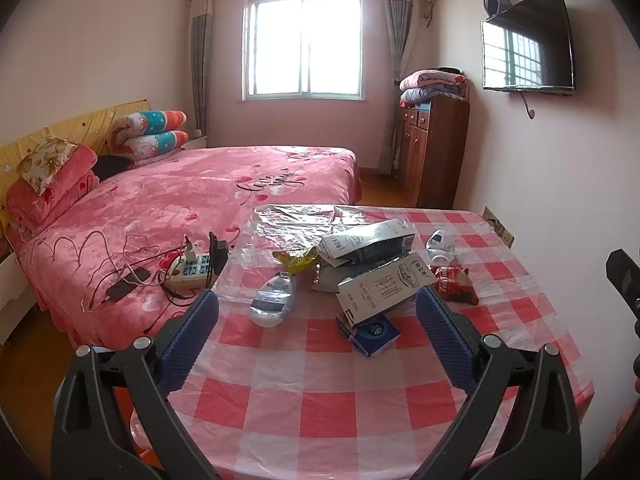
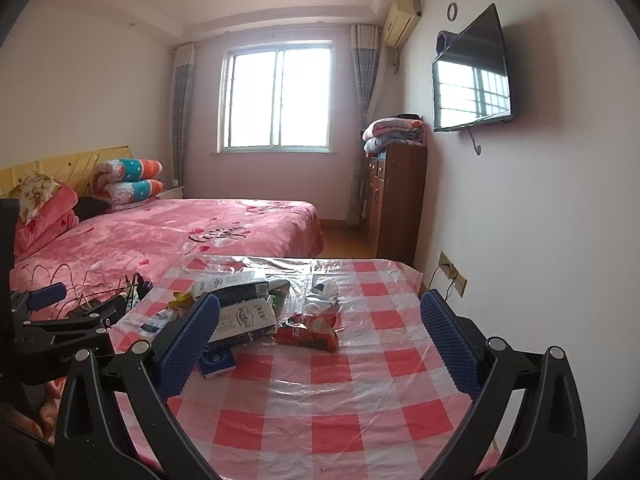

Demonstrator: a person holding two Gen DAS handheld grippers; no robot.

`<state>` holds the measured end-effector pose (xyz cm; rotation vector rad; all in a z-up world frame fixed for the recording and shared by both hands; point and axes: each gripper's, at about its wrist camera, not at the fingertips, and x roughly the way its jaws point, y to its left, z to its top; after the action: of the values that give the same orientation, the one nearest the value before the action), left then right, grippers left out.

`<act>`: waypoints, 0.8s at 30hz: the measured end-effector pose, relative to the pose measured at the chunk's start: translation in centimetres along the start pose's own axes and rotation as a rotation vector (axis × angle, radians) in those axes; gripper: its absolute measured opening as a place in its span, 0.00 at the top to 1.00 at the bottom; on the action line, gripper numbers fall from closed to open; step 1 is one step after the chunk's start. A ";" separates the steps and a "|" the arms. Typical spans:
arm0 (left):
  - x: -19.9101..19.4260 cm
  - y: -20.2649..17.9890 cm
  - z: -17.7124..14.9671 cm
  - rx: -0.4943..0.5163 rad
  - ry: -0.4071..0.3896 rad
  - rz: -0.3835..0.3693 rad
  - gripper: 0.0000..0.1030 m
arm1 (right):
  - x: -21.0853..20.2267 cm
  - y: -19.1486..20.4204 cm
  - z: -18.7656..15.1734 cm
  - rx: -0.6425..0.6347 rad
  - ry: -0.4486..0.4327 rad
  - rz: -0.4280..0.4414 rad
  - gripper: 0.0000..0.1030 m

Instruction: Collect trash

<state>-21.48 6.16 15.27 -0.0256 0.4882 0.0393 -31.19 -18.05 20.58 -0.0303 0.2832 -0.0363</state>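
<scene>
Two grippers, left and right, hover with jaws spread and empty over a checked bench. Mid-bench lie two cartons, one crushed bottle, one red wrapper; beyond, one bed.

Home bedroom: bed, wall television

Two grippers are counted, the left gripper and the right gripper, each with two blue pads spread apart. On the checked surface are counted two white cartons, one crushed clear bottle, one blue box, one red wrapper, one yellow wrapper and one white bottle. On the bed one power strip is counted
</scene>
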 end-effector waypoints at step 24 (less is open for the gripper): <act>0.0 -0.2 -0.2 0.009 0.020 0.004 0.04 | 0.6 -0.5 -0.7 0.035 0.041 0.011 0.04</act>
<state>-21.62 5.91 15.07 -0.0160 0.5085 0.0412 -30.82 -18.62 19.79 0.0072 0.3239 -0.0311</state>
